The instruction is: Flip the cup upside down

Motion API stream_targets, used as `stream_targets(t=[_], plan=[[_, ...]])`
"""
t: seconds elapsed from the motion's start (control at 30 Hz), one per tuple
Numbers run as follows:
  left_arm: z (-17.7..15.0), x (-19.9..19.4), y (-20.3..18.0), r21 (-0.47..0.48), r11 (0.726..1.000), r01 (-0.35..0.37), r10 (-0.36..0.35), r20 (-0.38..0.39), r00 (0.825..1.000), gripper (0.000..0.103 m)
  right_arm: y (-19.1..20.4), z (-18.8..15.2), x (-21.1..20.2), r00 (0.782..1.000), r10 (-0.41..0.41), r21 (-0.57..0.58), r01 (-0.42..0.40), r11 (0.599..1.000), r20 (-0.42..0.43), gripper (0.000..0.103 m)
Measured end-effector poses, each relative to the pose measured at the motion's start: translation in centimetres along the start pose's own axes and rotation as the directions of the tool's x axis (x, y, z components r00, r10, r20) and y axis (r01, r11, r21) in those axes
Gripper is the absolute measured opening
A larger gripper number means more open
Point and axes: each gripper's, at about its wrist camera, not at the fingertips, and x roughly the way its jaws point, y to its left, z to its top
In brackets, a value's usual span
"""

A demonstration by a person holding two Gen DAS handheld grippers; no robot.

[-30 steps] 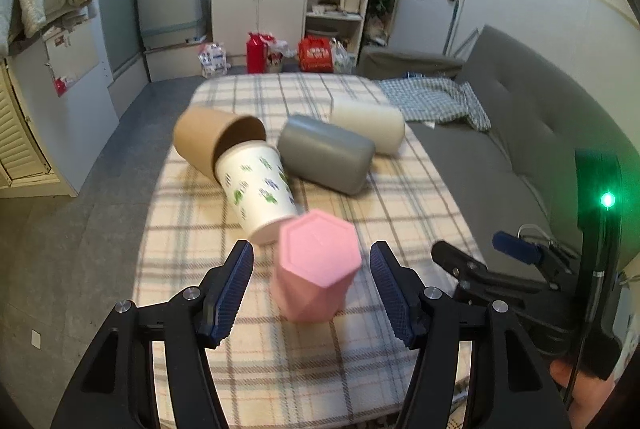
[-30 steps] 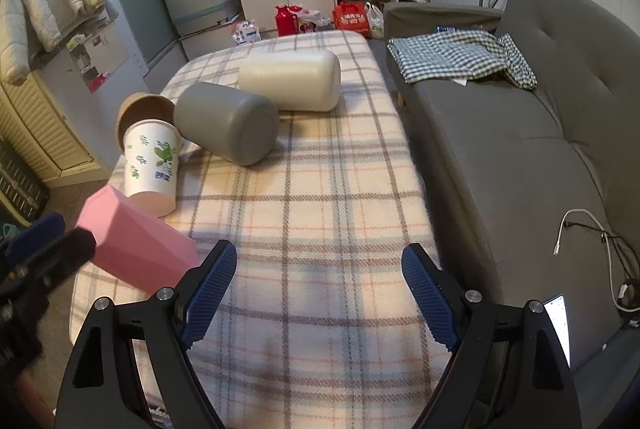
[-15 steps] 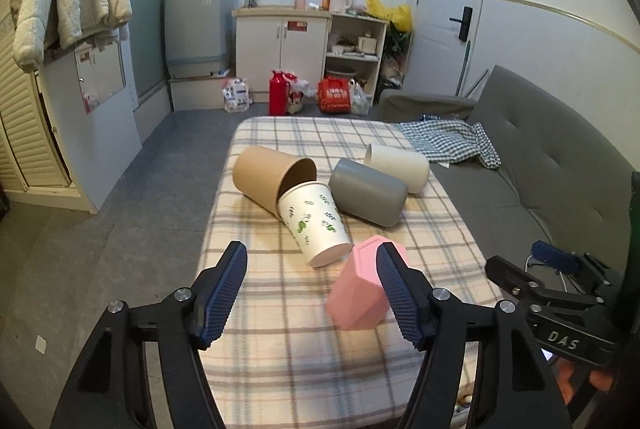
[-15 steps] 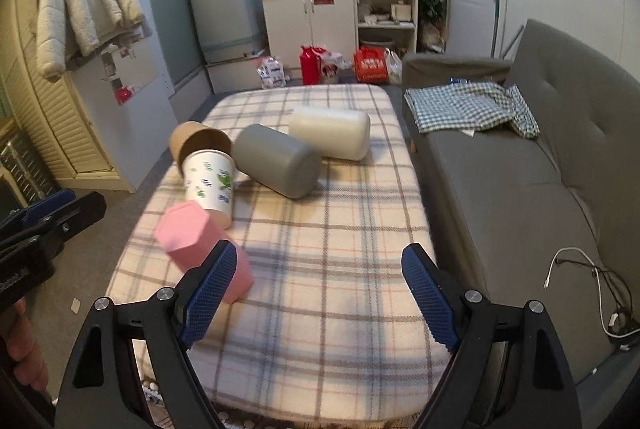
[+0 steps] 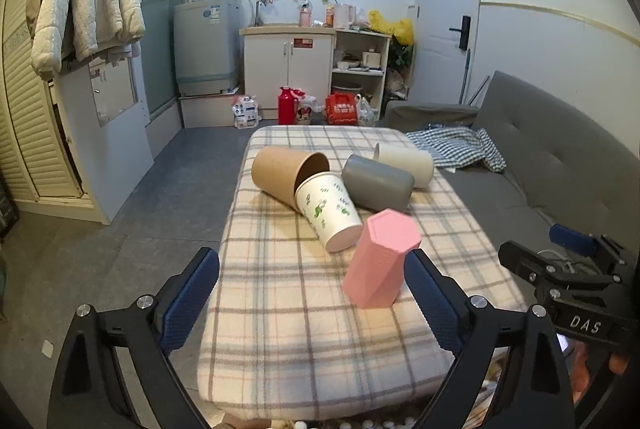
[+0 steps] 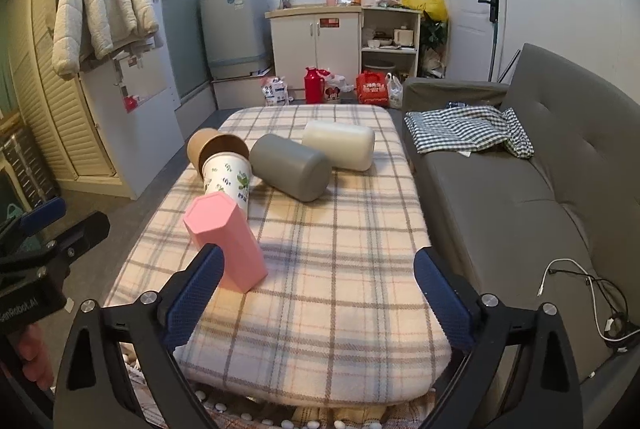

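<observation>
A pink hexagonal cup [image 5: 380,261] stands upside down, closed end up, on the plaid-covered table [image 5: 304,333]; it also shows in the right wrist view [image 6: 226,241]. My left gripper [image 5: 316,305] is open and empty, pulled back above the table's near edge, with the pink cup just beyond its right finger. My right gripper [image 6: 320,301] is open and empty, over the near edge, with the pink cup beside its left finger. Neither gripper touches a cup.
Four cups lie on their sides behind the pink one: brown paper [image 5: 286,175], white leaf-print [image 5: 330,211], grey [image 5: 378,187], cream [image 5: 406,163]. A grey sofa [image 6: 532,189] with a checked cloth [image 6: 468,129] runs along the right. Floor lies to the left.
My left gripper has drawn back and up from around the pink cup, which stays standing on the table. Both grippers have pulled away from the table, widening the view.
</observation>
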Motion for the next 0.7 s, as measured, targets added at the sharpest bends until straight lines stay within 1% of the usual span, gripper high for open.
stream_targets(t=[0.07,0.1,0.13,0.43,0.53,0.7], plan=[[-0.13,-0.03,-0.1,0.01,1.0,0.002,-0.002,0.003,1.0,0.097,0.02,-0.06,0.25,1.0,-0.001,0.002,0.001,1.0,-0.006,0.097],[-0.11,-0.06,-0.17,0.013,1.0,-0.001,0.001,0.007,1.0,0.101,0.02,-0.11,0.29,1.0,-0.002,0.004,0.002,1.0,-0.008,0.097],[-0.14,-0.06,-0.16,0.012,1.0,-0.003,0.003,0.011,1.0,0.102,-0.01,-0.15,0.32,1.0,-0.002,0.006,0.002,1.0,-0.011,0.098],[-0.12,0.14,-0.14,0.009,1.0,-0.003,0.003,-0.002,1.0,0.102,-0.3,-0.3,0.32,1.0,-0.003,0.017,0.004,1.0,-0.011,0.1],[-0.16,0.16,-0.15,0.005,1.0,-0.004,0.004,-0.006,1.0,0.102,-0.29,-0.36,0.3,1.0,0.001,0.015,0.0,1.0,-0.011,0.103],[-0.22,0.19,-0.08,0.004,1.0,-0.004,0.004,-0.007,1.0,0.103,-0.17,-0.43,0.29,1.0,0.001,0.015,-0.001,1.0,-0.014,0.103]])
